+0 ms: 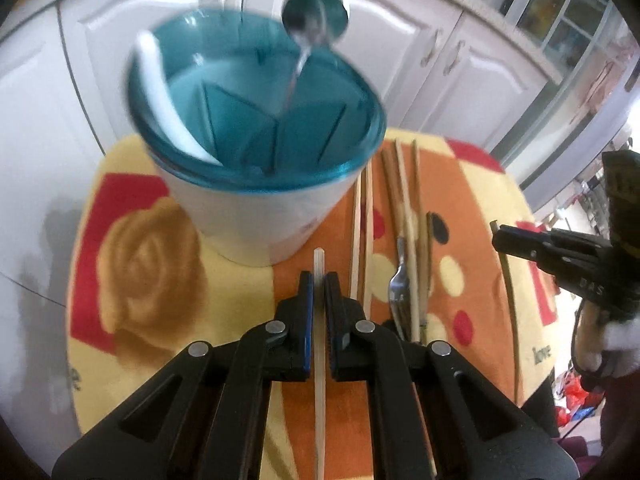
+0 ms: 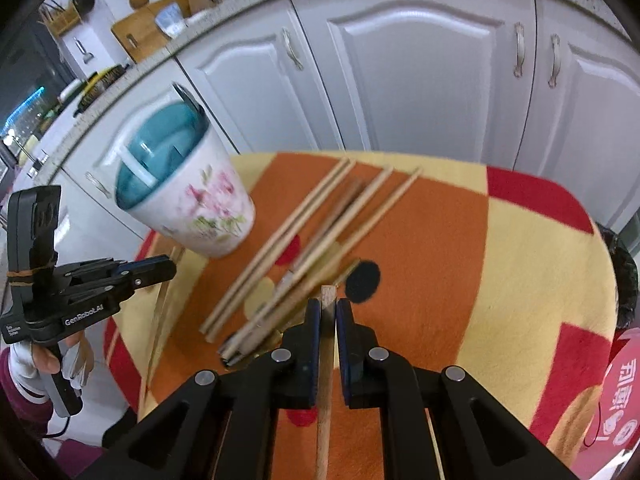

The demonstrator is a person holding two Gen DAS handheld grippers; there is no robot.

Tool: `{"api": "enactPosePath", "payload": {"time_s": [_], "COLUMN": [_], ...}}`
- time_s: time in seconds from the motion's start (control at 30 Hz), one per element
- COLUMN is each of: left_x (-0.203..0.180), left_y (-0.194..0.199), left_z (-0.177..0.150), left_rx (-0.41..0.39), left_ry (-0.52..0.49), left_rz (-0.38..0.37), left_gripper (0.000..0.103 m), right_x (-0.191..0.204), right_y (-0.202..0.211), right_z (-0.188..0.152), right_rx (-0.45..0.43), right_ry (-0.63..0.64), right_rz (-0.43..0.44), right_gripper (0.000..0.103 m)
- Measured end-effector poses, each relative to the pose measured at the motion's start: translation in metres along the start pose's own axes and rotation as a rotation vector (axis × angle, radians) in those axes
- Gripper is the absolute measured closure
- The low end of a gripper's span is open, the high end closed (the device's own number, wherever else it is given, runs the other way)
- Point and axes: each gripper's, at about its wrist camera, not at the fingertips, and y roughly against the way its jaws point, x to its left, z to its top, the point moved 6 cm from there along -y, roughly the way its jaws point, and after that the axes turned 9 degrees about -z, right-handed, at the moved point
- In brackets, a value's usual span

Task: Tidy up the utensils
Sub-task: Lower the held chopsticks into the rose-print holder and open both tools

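A white flowered utensil holder [image 1: 260, 216] [image 2: 200, 208] with a teal divided insert stands on the table. A white spoon [image 1: 160, 92] and a metal spoon [image 1: 316, 12] stand in it. My left gripper [image 1: 319, 278] [image 2: 170, 268] is shut on a pale chopstick [image 1: 319, 400], just in front of the holder. My right gripper [image 2: 328, 304] [image 1: 498, 236] is shut on a brown wooden chopstick [image 2: 325, 400], above the near end of the pile. Several loose chopsticks [image 1: 404, 200] [image 2: 304, 236] and a metal fork [image 1: 398, 284] lie right of the holder.
The small table wears a yellow, orange and red patterned cloth [image 1: 140, 260] [image 2: 520, 260]. White kitchen cabinets [image 2: 420, 72] stand close behind it. A counter with cutting boards [image 2: 140, 32] runs above them. A gloved hand [image 2: 48, 360] holds the left gripper's handle.
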Motion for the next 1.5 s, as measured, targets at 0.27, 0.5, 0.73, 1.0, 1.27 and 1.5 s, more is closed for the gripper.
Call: {"api": "enactPosePath", "payload": {"time_s": [0.27,0.5,0.73,1.0,1.27,1.5], "left_x": [-0.016,-0.019,-0.030,-0.027,-0.033,-0.034], "left_y": [0.036,0.064,0.103,0.141,0.168,0.208], "left_z": [0.010,0.016,0.026,0.041,0.055,0.090], "left_rx": [-0.062,-0.104,-0.161,-0.214,-0.262,-0.364], "left_ry": [-0.048,-0.072,-0.084,-0.075,-0.100,-0.118], "left_rz": [0.003,-0.003,-0.064,-0.090,-0.104,-0.090], "left_gripper": [0.099,0.099,0.099,0.099,0.099,0.099], "right_x": [0.012,0.019,0.032,0.046,0.057,0.069], "right_y": [0.031,0.054,0.087,0.116,0.140,0.175], "right_z": [0.017,0.029,0.043,0.064,0.089,0.125], "right_rx": [-0.084,-0.132,-0.199,-0.262,-0.322,-0.411], "right_ry": [0.009,0.024,0.019,0.031,0.049,0.062], "right_rz": [0.017,0.032,0.094,0.137,0.168,0.203], "right_gripper": [0.096,0.096,0.096,0.096,0.096,0.096]}}
